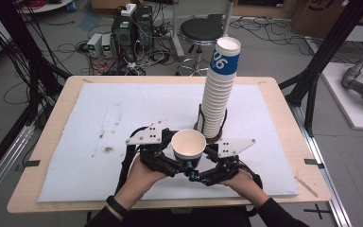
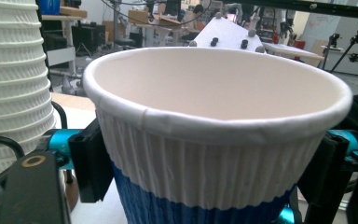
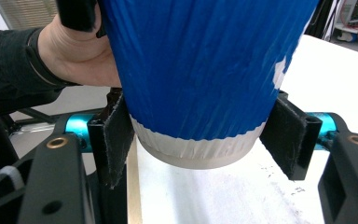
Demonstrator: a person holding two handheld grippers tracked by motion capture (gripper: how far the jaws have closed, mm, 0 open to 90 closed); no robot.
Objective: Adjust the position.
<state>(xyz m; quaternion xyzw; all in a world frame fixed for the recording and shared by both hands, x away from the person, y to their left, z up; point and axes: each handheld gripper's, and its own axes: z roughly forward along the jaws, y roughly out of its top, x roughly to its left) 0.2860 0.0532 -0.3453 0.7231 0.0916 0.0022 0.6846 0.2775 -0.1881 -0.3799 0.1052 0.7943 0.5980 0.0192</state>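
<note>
White foam board (image 1: 123,113) covers the wooden table (image 1: 283,109), with cables and a stool on the floor beyond; a tall stack of paper cups (image 1: 220,92) stands in a holder near the board's middle; just in front of it a single paper cup (image 1: 188,144) is held upright above the board between both hands; the left gripper (image 1: 178,163) has its jaws part-way apart against the cup's ribbed wall below the rim; the right gripper (image 1: 199,174) is clamped on the cup's blue lower part near its base.

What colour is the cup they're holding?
The cup is white with a blue ribbed band, best seen in the right gripper view.
</note>
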